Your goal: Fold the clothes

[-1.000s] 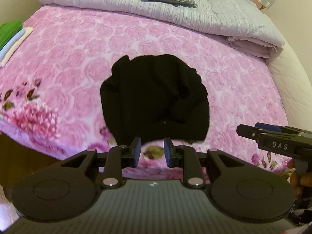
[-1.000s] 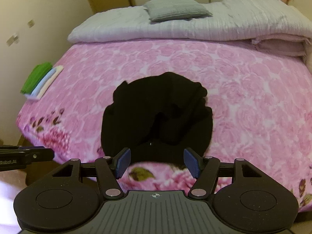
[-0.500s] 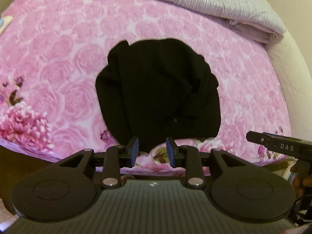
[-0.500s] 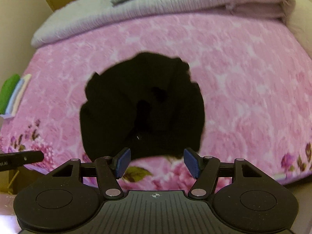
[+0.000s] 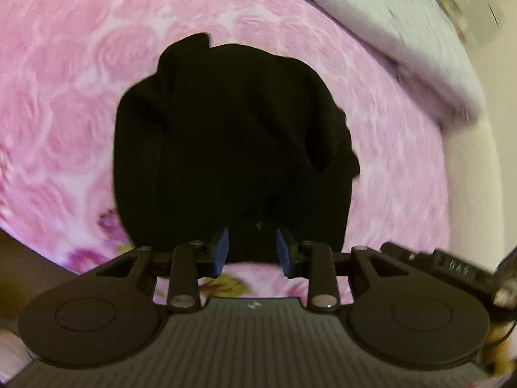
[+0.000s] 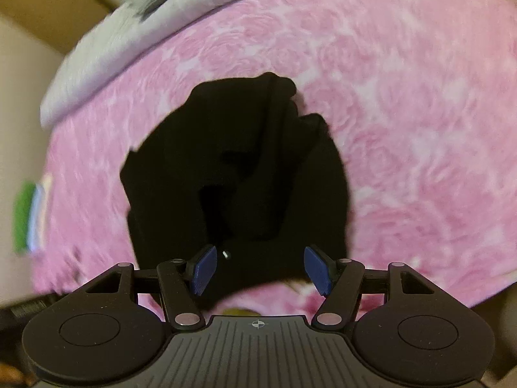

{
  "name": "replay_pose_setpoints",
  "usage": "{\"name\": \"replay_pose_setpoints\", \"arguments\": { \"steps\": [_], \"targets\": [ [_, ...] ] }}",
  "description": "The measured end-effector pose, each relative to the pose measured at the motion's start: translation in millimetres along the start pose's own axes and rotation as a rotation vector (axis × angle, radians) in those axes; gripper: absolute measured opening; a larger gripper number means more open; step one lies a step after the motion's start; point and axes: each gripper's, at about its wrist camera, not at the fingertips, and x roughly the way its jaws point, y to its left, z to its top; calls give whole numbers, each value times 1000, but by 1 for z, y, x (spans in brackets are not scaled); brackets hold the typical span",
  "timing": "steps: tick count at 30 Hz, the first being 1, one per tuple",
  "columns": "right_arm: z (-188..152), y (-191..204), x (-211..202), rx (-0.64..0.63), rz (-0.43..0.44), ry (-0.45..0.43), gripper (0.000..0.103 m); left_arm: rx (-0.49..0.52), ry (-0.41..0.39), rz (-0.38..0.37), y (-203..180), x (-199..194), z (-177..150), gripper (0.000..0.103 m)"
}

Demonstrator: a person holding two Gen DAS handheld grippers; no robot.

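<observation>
A pink rose-patterned bedspread (image 5: 64, 97) carries a crumpled black garment (image 5: 226, 135) near its front edge. The left gripper (image 5: 251, 252) is opening, empty; the right gripper (image 6: 258, 266) gapes wide, empty. Only the right view shows folded green cloth (image 6: 24, 216) — far left.

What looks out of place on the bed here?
The black garment lies bunched on the pink floral bedspread, with folds piled toward one side, not spread flat. Nothing looks spilled or damaged.
</observation>
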Motion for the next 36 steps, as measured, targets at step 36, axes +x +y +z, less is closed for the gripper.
{"name": "replay_pose_setpoints", "arguments": {
  "steps": [36],
  "targets": [
    [51,-52,150,224,124,53,50,-375,-164,-115,64,135,82,28]
  ]
}}
